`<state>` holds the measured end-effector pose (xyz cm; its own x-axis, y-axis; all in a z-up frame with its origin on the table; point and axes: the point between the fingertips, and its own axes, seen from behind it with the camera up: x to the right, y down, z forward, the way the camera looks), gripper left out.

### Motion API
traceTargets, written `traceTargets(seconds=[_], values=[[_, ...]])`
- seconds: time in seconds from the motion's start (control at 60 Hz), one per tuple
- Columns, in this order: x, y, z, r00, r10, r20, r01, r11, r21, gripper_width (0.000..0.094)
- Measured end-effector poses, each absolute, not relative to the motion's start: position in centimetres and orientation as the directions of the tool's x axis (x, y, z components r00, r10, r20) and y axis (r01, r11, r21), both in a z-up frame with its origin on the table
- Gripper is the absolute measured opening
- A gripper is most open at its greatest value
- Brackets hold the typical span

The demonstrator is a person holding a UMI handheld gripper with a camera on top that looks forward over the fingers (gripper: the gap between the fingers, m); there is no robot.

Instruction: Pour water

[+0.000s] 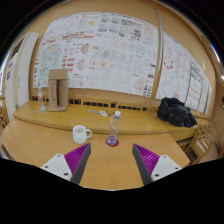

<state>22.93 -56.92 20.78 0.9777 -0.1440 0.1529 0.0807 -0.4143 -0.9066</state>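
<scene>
Wooden table [40, 140] carries a white mug [81, 134] and water bottle [114, 129]

No readable text from my camera. Wall behind the table [60, 140] is papered with printed sheets [100, 45], dense print and pictures, all too small to make out. Bottle [113, 128] on the table has a label band, can't read it. Mug [81, 133] left of the bottle looks blank.

meeting or common room: wall [100, 45] papered with printed posters, long wooden tables [60, 140], chairs [205, 143] alongside.
</scene>
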Motion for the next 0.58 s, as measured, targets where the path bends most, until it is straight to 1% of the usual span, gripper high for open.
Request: traceTargets(seconds=[0.117,0.25,0.583], values=[[21.4,-61.4,21.9,0.976,-0.144,0.166,0.093,-0.412,-0.906,0.0855],[20.0,-64.1,22.7,0.981,-0.134,0.144,0.077,-0.414,-0.907,0.0851],[19.3,-65.8,23.8,0.98,-0.14,0.139,0.075,-0.386,-0.919,0.085]])
